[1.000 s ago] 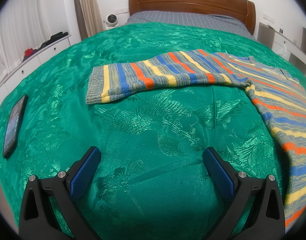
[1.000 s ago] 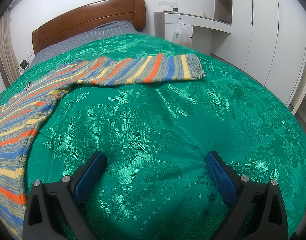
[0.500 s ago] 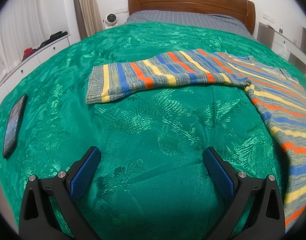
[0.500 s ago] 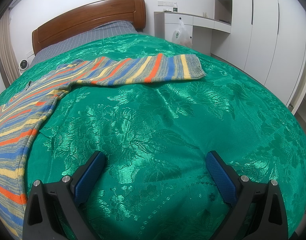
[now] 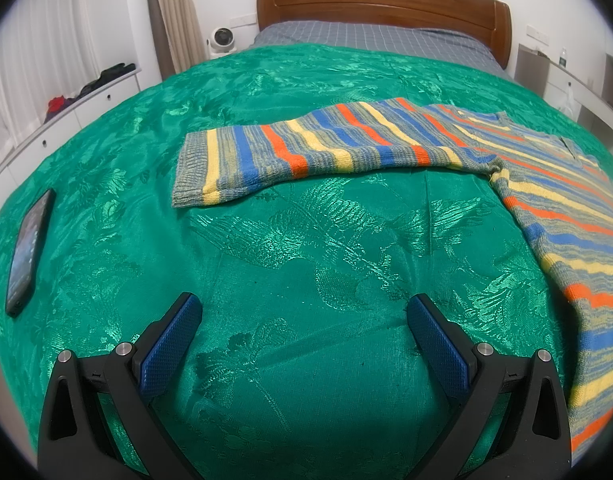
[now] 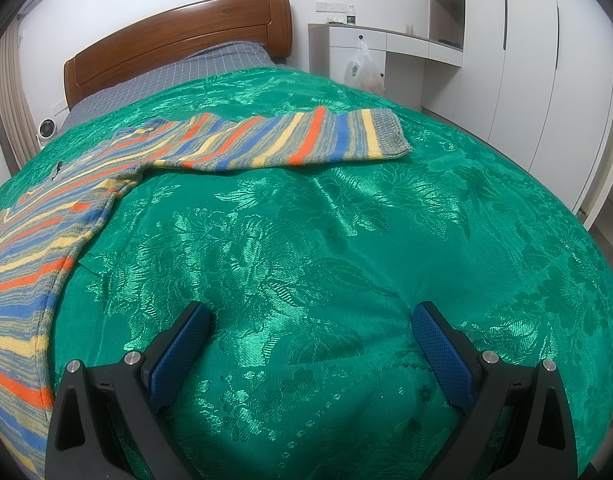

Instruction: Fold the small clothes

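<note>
A striped sweater in blue, orange, yellow and grey lies flat on a green bedspread (image 5: 298,264). In the left wrist view its left sleeve (image 5: 306,152) stretches out to the left and its body (image 5: 566,216) runs down the right side. In the right wrist view the other sleeve (image 6: 306,140) stretches to the right and the body (image 6: 34,248) lies at the left. My left gripper (image 5: 302,312) is open and empty over bare bedspread, short of the sleeve. My right gripper (image 6: 310,320) is open and empty over bare bedspread (image 6: 346,248).
A black phone (image 5: 28,240) lies on the bedspread at the far left. A wooden headboard (image 5: 382,4) stands at the far end. A white drawer unit (image 5: 66,120) is to the left, a white desk (image 6: 386,44) and wardrobes (image 6: 546,60) to the right.
</note>
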A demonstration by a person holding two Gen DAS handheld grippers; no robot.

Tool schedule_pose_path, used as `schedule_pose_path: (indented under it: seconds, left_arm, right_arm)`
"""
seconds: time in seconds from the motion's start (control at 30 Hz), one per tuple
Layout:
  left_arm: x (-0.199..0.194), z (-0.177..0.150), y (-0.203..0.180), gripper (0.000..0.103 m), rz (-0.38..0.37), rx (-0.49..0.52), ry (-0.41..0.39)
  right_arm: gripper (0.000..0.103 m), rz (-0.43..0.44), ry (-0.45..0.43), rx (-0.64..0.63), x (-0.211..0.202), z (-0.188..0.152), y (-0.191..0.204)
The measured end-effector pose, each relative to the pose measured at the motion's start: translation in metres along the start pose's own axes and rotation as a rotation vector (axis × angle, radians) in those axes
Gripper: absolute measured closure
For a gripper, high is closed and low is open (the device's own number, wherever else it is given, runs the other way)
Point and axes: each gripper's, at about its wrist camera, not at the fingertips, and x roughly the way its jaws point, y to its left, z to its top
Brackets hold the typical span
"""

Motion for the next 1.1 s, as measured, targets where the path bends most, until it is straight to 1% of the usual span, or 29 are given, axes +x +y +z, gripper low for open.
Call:
schedule_pose_path:
  seconds: [0.27,0.37,0.43,0.5,0.6,0.63,0.67,0.7,0.73,0.77,0.8,0.87,0.93,1.0,1.07,1.1]
  left_arm:
    - [-0.003,0.001,0.0,0.0,0.0,0.014,0.012]
    - [-0.017,0.001,0.0,0.0,-0.005,0.039,0.001]
    - [-0.029,-0.001,0.0,0.0,-0.032,0.032,-0.019]
    - [-0.039,-0.003,0.002,0.0,-0.06,0.015,-0.026]
    - [-0.051,-0.007,-0.001,0.0,-0.087,0.009,-0.034]
    - [-0.053,-0.008,-0.004,0.0,-0.086,0.021,-0.037]
    - [-0.054,-0.009,-0.007,0.0,-0.082,0.033,-0.038]
    - [-0.054,-0.01,-0.009,0.0,-0.078,0.044,-0.039]
    - [-0.053,-0.011,-0.013,0.0,-0.073,0.057,-0.036]
    - [-0.051,-0.011,-0.015,0.0,-0.069,0.064,-0.031]
    - [-0.049,-0.012,-0.016,0.0,-0.067,0.069,-0.024]
    - [-0.044,-0.013,-0.017,0.0,-0.062,0.069,-0.003]
    - [-0.042,-0.015,-0.018,0.0,-0.049,0.067,0.007]
    - [-0.04,-0.016,-0.017,0.0,-0.038,0.065,0.013]
    - [-0.038,-0.017,-0.017,0.0,-0.034,0.063,0.022]
    - [-0.037,-0.017,-0.018,0.0,-0.03,0.065,0.025]
  right_arm:
    - [0.003,-0.001,0.002,-0.002,0.0,0.0,0.0]
    - [0.003,0.016,0.049,-0.005,-0.002,0.008,-0.004]
    - [0.003,0.055,0.089,-0.01,-0.005,0.017,-0.009]
    - [0.003,0.11,0.096,-0.005,-0.012,0.033,-0.022]
    - [0.003,0.155,0.042,0.047,-0.022,0.07,-0.059]
    - [0.003,0.172,0.03,0.087,-0.022,0.085,-0.075]
    - [0.003,0.198,0.031,0.159,-0.016,0.105,-0.1]
    - [0.003,0.207,0.042,0.199,-0.012,0.114,-0.111]
    - [0.004,0.218,0.062,0.266,-0.002,0.129,-0.131]
    - [0.01,0.237,0.092,0.33,0.011,0.143,-0.149]
    - [0.022,0.248,0.11,0.355,0.019,0.15,-0.156]
    - [0.029,0.286,0.178,0.394,0.043,0.166,-0.168]
    - [0.035,0.321,0.252,0.406,0.067,0.173,-0.17]
    - [0.04,0.313,0.317,0.383,0.089,0.176,-0.165]
    - [0.044,0.292,0.347,0.356,0.103,0.178,-0.162]
    - [0.049,0.295,0.36,0.351,0.111,0.179,-0.161]
